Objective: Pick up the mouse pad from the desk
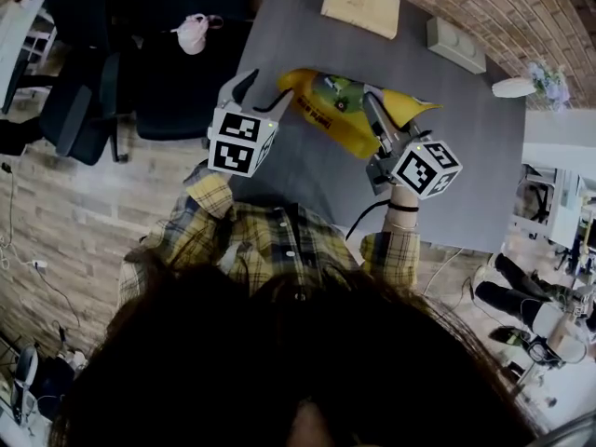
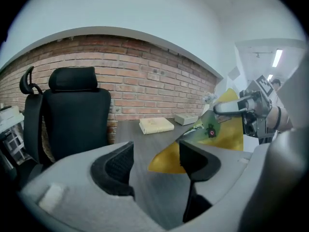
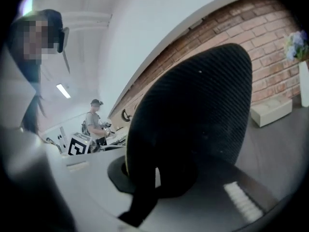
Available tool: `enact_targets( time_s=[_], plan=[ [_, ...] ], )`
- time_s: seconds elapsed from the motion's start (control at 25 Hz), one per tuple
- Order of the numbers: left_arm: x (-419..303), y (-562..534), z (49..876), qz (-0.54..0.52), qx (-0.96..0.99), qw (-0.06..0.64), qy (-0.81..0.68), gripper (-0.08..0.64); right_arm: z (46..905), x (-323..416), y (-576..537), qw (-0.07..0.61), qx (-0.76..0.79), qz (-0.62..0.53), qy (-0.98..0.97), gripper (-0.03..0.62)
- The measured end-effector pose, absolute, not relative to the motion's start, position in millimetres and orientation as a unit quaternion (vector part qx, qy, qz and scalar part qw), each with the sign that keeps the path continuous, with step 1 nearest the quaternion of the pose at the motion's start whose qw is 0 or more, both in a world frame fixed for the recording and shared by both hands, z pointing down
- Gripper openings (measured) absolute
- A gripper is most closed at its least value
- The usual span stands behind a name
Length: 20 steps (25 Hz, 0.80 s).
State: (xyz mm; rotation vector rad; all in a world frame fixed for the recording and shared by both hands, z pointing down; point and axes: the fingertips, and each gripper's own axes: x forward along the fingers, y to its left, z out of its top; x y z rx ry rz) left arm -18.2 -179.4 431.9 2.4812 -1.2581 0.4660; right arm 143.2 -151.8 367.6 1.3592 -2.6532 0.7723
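Observation:
The yellow mouse pad [image 1: 340, 117] with a green print hangs bent above the grey desk [image 1: 466, 156]. My right gripper [image 1: 374, 112] is shut on the pad's near edge. In the right gripper view the pad's black underside [image 3: 193, 124] fills the picture, with the right gripper [image 3: 140, 185] clamped on its rim. My left gripper [image 1: 260, 95] stands open by the pad's left end, nothing between its fingers. In the left gripper view the left gripper [image 2: 154, 163] frames the pad's hanging corner [image 2: 166, 161] just beyond its right finger, and the right gripper [image 2: 241, 106] holds the pad's top.
A tan book [image 1: 360, 6], a white box [image 1: 456, 45] and a white vase with flowers [image 1: 531, 84] lie along the desk's far side by the brick wall. Black office chairs [image 1: 177, 82] stand left of the desk. A person stands far off [image 3: 96, 120].

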Motion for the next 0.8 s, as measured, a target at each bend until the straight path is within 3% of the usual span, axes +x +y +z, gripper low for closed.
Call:
enact_targets(
  time_s=[0.44,0.8],
  plan=[
    [-7,-177,365,0.088,0.887,0.128,-0.434,0.257,316,159,-141,0.086,0.575,0.062,-0.811,0.014],
    [-7,-177,351,0.076,0.886,0.112,-0.443,0.147,303,154,-138,0.083,0.591,0.017,-0.803,0.012]
  ],
)
